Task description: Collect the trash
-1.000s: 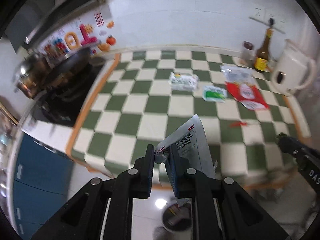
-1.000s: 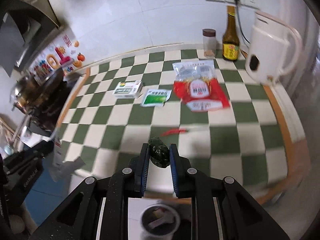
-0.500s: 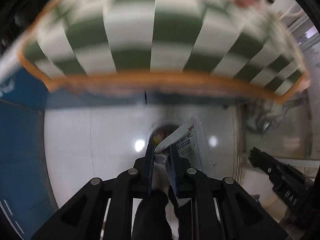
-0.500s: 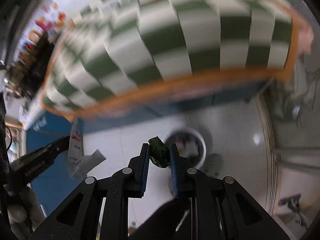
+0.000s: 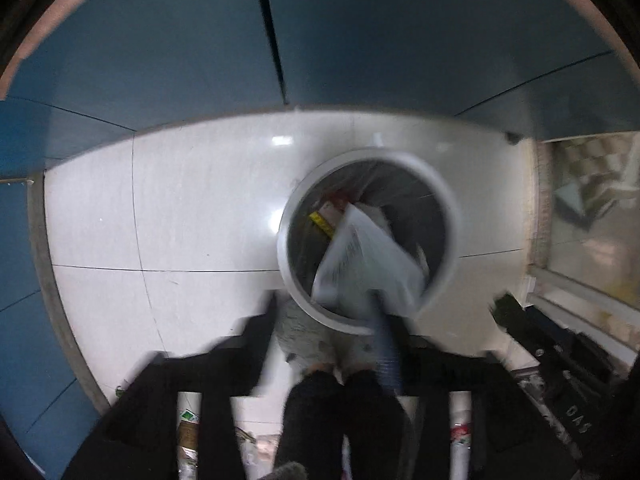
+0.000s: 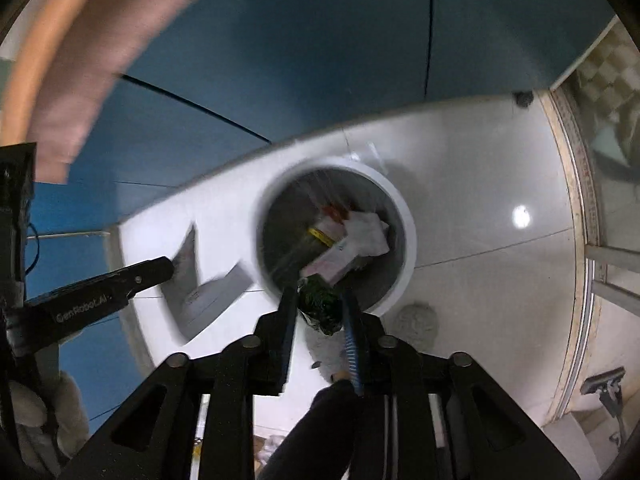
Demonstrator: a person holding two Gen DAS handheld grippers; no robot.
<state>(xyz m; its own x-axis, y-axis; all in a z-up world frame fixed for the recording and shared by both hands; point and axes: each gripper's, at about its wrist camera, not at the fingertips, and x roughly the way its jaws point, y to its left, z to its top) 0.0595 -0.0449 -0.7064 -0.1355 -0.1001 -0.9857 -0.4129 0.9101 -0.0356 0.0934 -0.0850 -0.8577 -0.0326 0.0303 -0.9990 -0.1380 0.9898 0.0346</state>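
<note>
Our left gripper (image 5: 324, 316) with fingers spread wide, white packet (image 5: 366, 264) over the round trash bin (image 5: 444, 200), our right gripper (image 6: 320, 312) fingers squeezing a dark green wrapper (image 6: 320, 304) at the bin's near rim, bin on the floor (image 5: 180, 220)

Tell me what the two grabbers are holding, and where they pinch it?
The right gripper pinches a crumpled green wrapper around its middle. The left gripper's jaws look spread; the white packet seems loose over the bin.

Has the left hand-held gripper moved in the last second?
Yes. The left hand-held gripper swung down from the checkered counter and now points at the floor, over the trash bin.
</note>
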